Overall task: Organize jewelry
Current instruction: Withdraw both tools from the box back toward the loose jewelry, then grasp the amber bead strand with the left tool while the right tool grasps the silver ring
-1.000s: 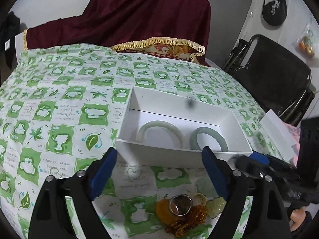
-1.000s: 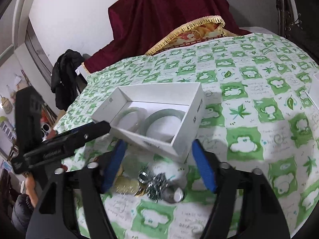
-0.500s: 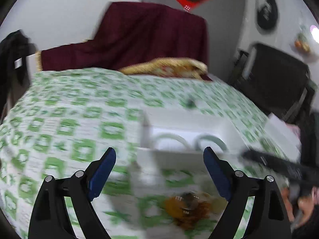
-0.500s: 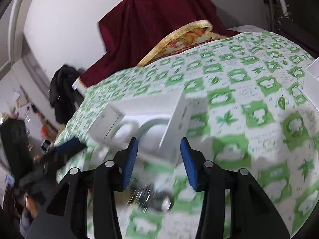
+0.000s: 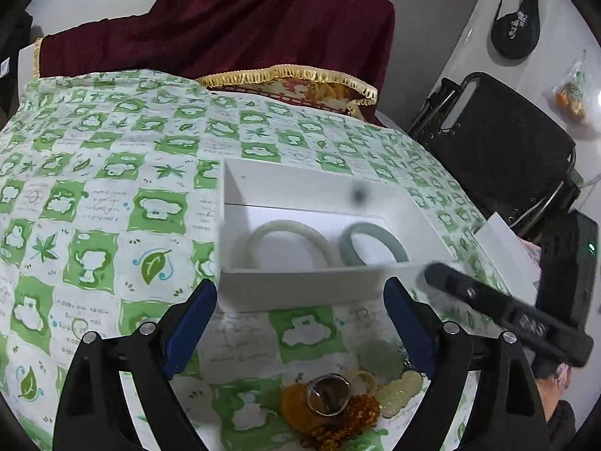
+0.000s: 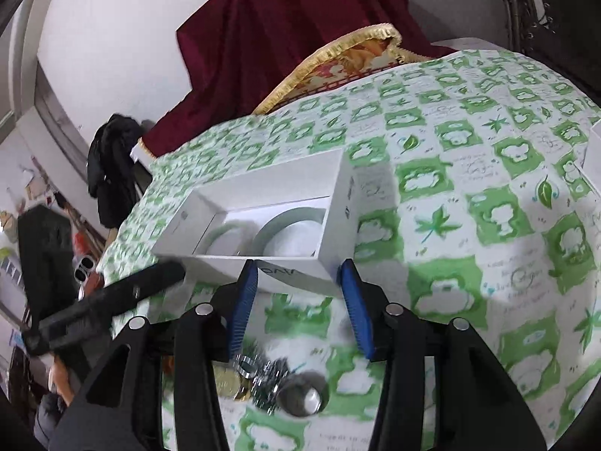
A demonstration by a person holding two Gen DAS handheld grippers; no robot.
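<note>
A white open box [image 5: 319, 293] sits on the green checked tablecloth and holds a pale jade bangle [image 5: 289, 233] and a greener bangle [image 5: 372, 244]. My left gripper [image 5: 300, 300] stands wide open just in front of the box's near wall, nothing between its blue fingers. Below it lies a jewelry pile: a silver ring [image 5: 328, 394], amber beads [image 5: 357, 413] and jade pendants [image 5: 398, 394]. My right gripper [image 6: 298, 289] is open about halfway, its tips at the box [image 6: 263, 203], with nothing gripped. Metal rings and a gold coin [image 6: 229, 381] lie under it.
A dark red cloth with gold fringe [image 5: 285, 75] covers the far end of the table. A black chair [image 5: 499, 150] stands at the right. Another white box [image 5: 503, 240] sits at the table's right edge. The right gripper's body [image 5: 507, 315] reaches in beside the open box.
The right gripper's jaws have narrowed and it has come closer to the box. The left view swung up and came back; its jaws stay wide.
</note>
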